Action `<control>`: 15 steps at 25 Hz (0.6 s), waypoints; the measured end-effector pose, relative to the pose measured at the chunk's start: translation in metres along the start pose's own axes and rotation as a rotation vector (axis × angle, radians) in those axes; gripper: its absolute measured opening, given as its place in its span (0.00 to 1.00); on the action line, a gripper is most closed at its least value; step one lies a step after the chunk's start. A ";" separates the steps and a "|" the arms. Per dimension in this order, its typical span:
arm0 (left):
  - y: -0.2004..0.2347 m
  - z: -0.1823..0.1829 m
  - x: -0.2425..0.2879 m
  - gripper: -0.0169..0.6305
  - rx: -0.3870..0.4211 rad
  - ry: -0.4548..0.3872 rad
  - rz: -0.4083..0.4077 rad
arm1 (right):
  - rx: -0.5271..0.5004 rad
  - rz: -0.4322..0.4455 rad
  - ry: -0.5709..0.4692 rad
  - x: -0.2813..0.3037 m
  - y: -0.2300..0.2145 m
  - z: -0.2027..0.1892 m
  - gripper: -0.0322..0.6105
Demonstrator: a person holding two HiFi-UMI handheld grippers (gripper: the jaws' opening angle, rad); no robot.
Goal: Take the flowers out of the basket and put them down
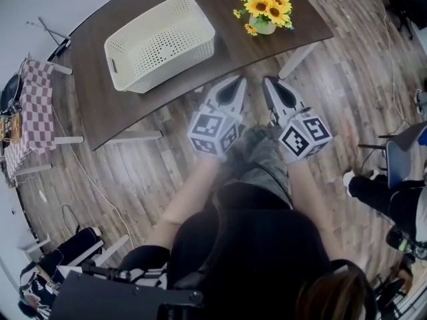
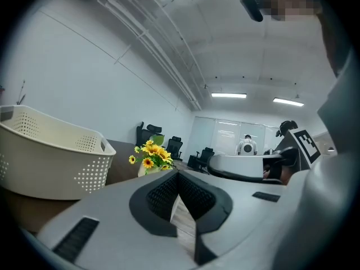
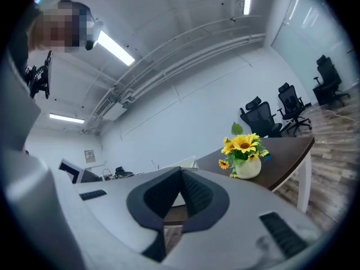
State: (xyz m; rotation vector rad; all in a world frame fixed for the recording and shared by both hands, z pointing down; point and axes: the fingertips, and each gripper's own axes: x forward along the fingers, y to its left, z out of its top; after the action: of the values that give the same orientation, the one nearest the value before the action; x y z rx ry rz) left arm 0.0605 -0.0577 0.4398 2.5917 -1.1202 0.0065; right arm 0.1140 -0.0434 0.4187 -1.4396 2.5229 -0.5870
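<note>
Sitting on the curved wooden table [image 1: 248, 51], a perforated basket [image 1: 167, 60].

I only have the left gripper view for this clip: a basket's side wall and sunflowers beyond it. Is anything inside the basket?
Observer: No. The head view looks down into the basket, and it is empty.
Operator: So where do the flowers stand?
Observer: The flowers sit in a pale vase on the table, at its right end in the head view, apart from the basket.
Operator: And the right gripper?
Observer: Its own view shows the right gripper shut, with nothing between its jaws.
</note>
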 end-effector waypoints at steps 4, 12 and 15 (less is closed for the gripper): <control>-0.007 0.003 -0.009 0.03 0.029 -0.020 -0.009 | -0.014 0.041 -0.002 -0.005 0.014 -0.003 0.05; -0.021 0.032 -0.012 0.03 0.071 -0.093 0.007 | -0.071 0.146 -0.010 -0.002 0.038 0.017 0.05; -0.027 0.031 -0.020 0.03 0.074 -0.091 0.015 | -0.067 0.167 -0.011 -0.008 0.046 0.018 0.05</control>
State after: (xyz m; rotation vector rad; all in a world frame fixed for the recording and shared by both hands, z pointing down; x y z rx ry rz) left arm 0.0622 -0.0354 0.3999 2.6728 -1.1919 -0.0693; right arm 0.0881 -0.0204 0.3826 -1.2321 2.6441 -0.4694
